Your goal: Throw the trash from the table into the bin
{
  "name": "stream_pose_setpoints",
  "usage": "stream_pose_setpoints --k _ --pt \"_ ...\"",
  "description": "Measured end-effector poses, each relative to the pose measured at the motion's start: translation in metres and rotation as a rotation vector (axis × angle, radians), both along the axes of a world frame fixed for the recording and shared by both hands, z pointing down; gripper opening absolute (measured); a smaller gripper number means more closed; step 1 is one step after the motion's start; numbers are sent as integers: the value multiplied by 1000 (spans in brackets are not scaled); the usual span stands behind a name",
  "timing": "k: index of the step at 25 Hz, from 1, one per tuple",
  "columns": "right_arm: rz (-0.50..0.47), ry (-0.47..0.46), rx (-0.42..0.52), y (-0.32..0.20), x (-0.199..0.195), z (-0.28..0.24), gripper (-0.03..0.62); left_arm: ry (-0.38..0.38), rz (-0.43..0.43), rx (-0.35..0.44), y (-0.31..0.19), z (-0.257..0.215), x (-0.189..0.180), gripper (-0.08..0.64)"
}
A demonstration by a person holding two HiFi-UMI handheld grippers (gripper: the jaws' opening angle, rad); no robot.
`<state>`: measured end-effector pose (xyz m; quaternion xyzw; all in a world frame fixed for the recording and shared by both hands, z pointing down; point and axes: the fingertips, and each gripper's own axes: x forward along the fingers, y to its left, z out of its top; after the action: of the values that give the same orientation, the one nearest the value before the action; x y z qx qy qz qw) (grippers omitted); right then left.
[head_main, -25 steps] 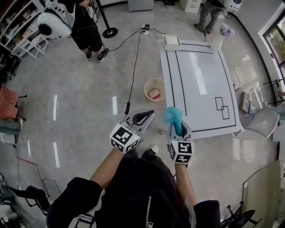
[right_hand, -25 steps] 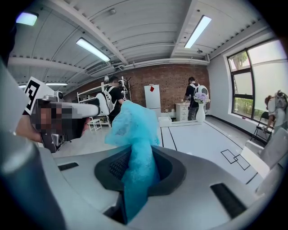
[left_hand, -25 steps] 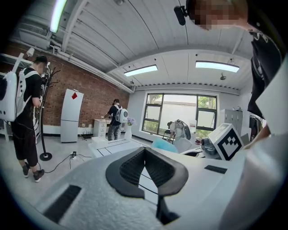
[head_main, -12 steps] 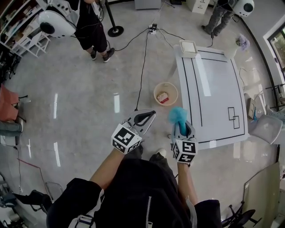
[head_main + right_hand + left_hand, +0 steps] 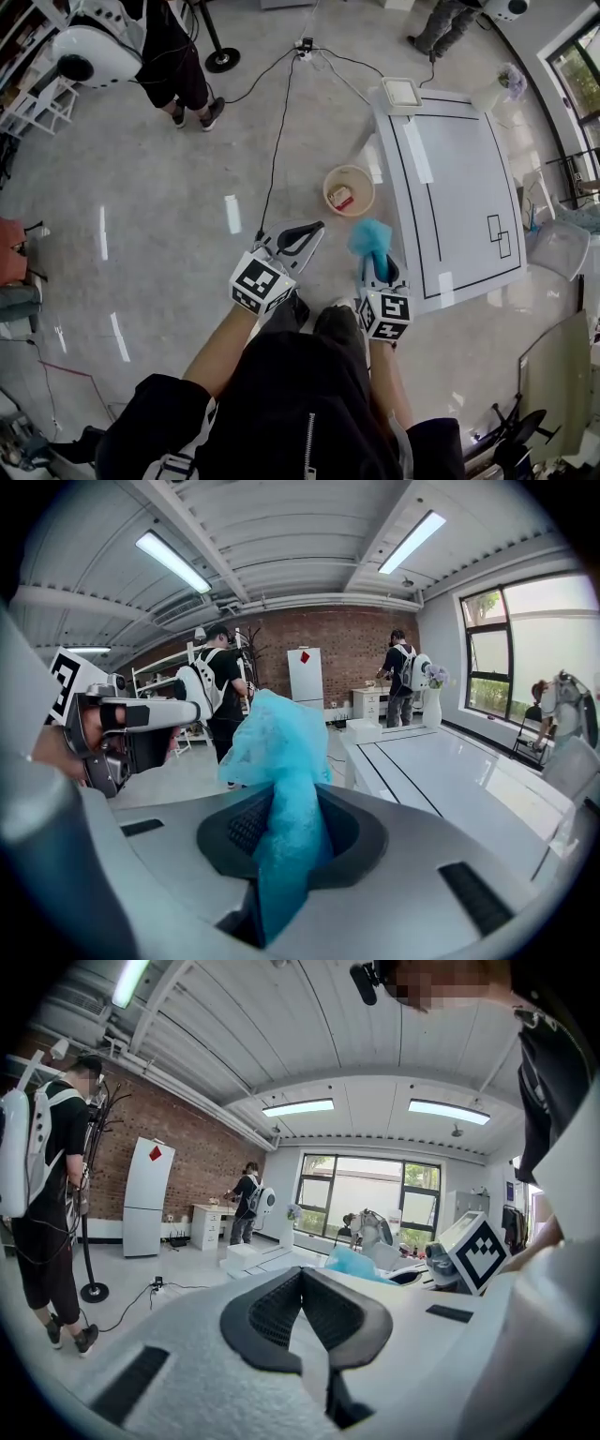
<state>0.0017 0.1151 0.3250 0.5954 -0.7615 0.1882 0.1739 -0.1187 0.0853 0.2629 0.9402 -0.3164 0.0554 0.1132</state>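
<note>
Since the blue tissue wad (image 5: 370, 236) is already off the table (image 5: 459, 178) and pinched in the right gripper (image 5: 374, 262), the coming move turns on where the bin (image 5: 326, 192) lies from it. In the head view the bin stands on the floor at about 11 o'clock of that gripper, near it, with nothing between wad and rim. The right gripper view shows both jaws pressed on the wad's lower part. Its crumpled bulk sticks out past the tips along the gripper's own line, toward 12 o'clock. The wad's long axis therefore aims just right of the bin's mouth. I judge that a short carry forward and leftward is needed before the jaws let go over the opening.

The left gripper (image 5: 302, 239) sits at 9 o'clock of the right one, its jaws pressed together with nothing between them. The bin lies at about 1 o'clock of it and roughly as near, but this gripper carries nothing.

The table's left edge runs close by the bin at its 3 o'clock, and the table's near corner lies at 3 o'clock of the right gripper. That edge is the likeliest thing to brush. A red-and-white scrap (image 5: 341, 197) already lies in the bin. A cable (image 5: 277, 141) runs down the floor from 12 o'clock, passing the bin's 9 o'clock side, off the path. A white box (image 5: 401, 92) sits on the table's far corner, and a bystander (image 5: 173, 56) stands well apart at 10 o'clock.
</note>
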Motion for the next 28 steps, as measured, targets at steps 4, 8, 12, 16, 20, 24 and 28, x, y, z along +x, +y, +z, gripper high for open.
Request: stream_pose_setpoints --k 4,8,12,16,20,24,28 --pt "9 5 -6 -9 -7 4 69 1 20 -8 -12 10 -2 6" --pt "29 1 2 -25 -8 13 69 -8 45 0 -26 19 2 6" --pt "42 -11 0 -50 -2 26 69 -14 60 -1 -49 33 15 6" --pt "32 -27 -6 -80 3 45 69 -10 47 -6 -79 54 25 6" --pt "41 -36 -29 -110 8 66 69 13 33 -45 -112 73 33 6" --pt "41 -54 -78 -134 9 96 69 3 28 -85 -142 99 40 6" --pt "25 -65 -119 -162 10 127 69 -3 18 -97 -175 124 48 6"
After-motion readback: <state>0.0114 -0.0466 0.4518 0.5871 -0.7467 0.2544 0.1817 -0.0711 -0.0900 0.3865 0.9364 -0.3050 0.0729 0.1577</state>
